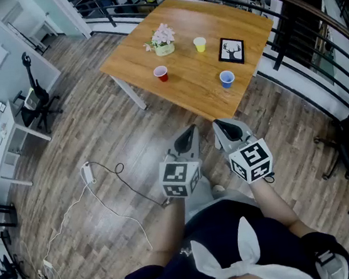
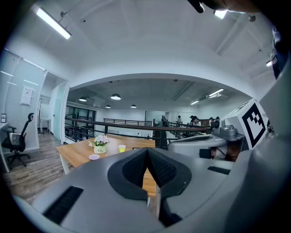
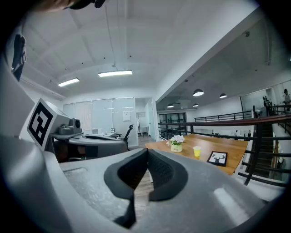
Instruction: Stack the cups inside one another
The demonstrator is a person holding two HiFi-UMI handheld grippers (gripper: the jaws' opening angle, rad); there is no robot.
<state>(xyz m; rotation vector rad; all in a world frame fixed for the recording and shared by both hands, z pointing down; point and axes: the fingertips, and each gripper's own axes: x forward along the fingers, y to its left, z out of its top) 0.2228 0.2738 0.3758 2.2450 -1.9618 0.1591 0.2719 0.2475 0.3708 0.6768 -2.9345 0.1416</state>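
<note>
Three small cups stand apart on the wooden table (image 1: 144,48): a red cup (image 1: 161,74) near its left front edge, a yellow cup (image 1: 199,44) further back, a blue cup (image 1: 226,79) near the front right edge. Both grippers hover side by side over the floor, short of the table. My left gripper (image 1: 192,130) is shut with nothing in it, and so is my right gripper (image 1: 219,125). The left gripper view looks past its shut pads (image 2: 147,151) at the red cup (image 2: 94,157) and yellow cup (image 2: 122,148). The right gripper view shows the yellow cup (image 3: 196,151).
A pot of flowers (image 1: 164,41) and a framed deer picture (image 1: 232,50) also stand on the table. A dark railing (image 1: 310,8) curves behind and to the right. A white cable (image 1: 98,189) lies on the wood floor at the left. An office chair (image 1: 34,99) stands far left.
</note>
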